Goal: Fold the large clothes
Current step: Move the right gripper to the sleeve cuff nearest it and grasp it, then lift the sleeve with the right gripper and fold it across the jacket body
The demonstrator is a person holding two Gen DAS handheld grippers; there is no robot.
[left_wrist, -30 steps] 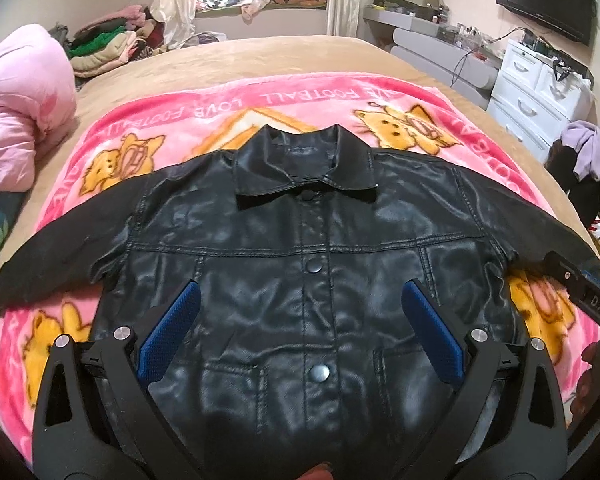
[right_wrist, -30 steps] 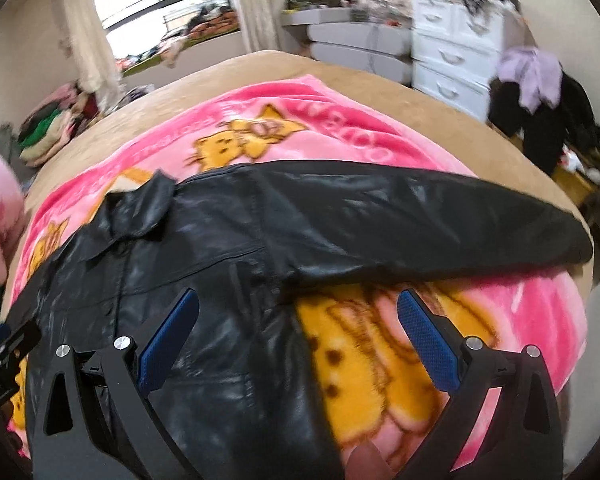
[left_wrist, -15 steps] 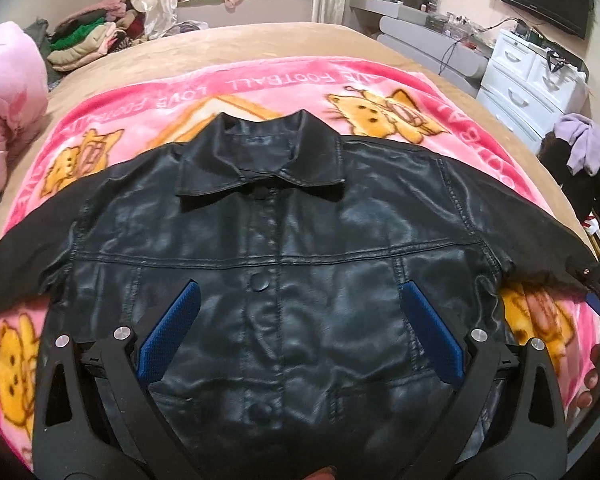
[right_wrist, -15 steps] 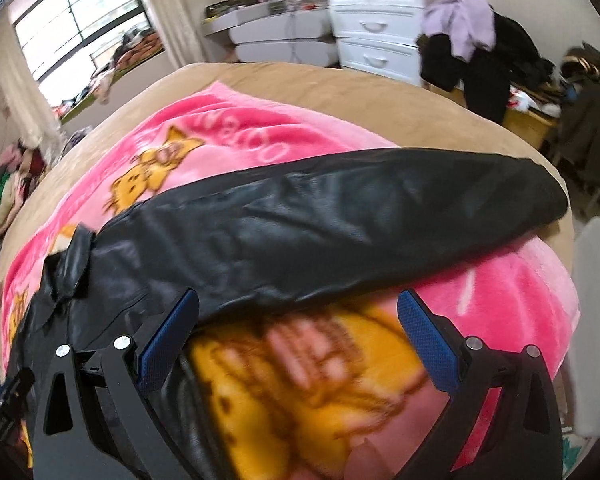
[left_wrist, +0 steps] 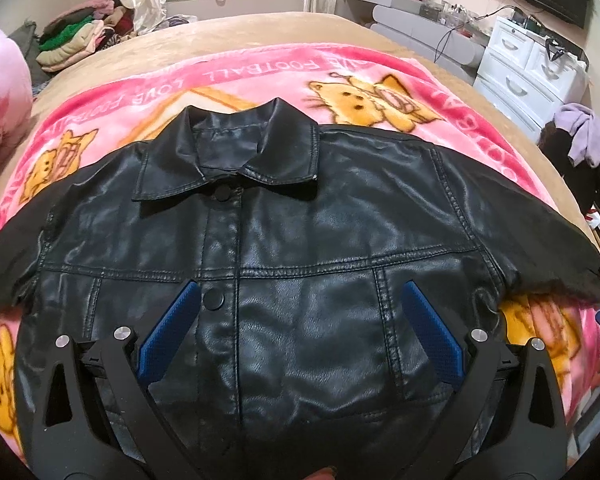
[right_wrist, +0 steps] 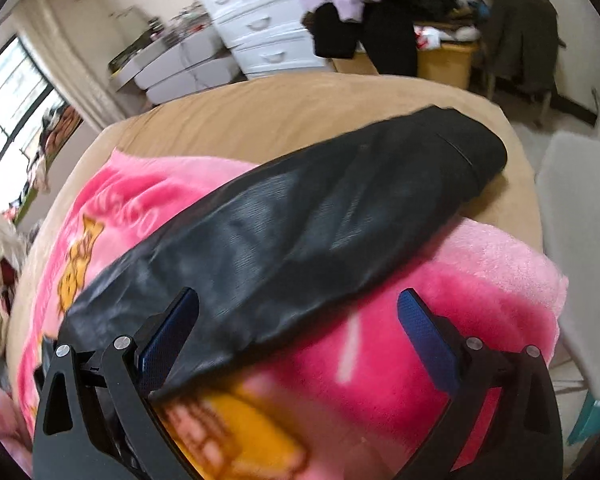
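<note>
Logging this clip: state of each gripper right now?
Left gripper: open, holding nothing, above the black jacket front.
Right gripper: open, holding nothing, at the jacket's sleeve.

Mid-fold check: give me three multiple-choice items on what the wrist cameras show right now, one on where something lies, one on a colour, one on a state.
1. Where does the black jacket lie?
A. On a chair
B. On the pink blanket spread over the bed
C. On the floor

2. What colour are the pads on the left gripper?
A. Blue
B. Red
C. Green

3. What state is the right gripper in?
A. Shut on the collar
B. Shut on the blanket
C. Open, holding nothing

Answers:
1 B: the left wrist view shows the jacket lying flat, front up, with the blanket showing around it.
2 A: both pads are plainly blue against the black frame.
3 C: the right wrist view shows the jaws standing wide apart, with the jacket's sleeve lying across the blanket beyond them.
</note>
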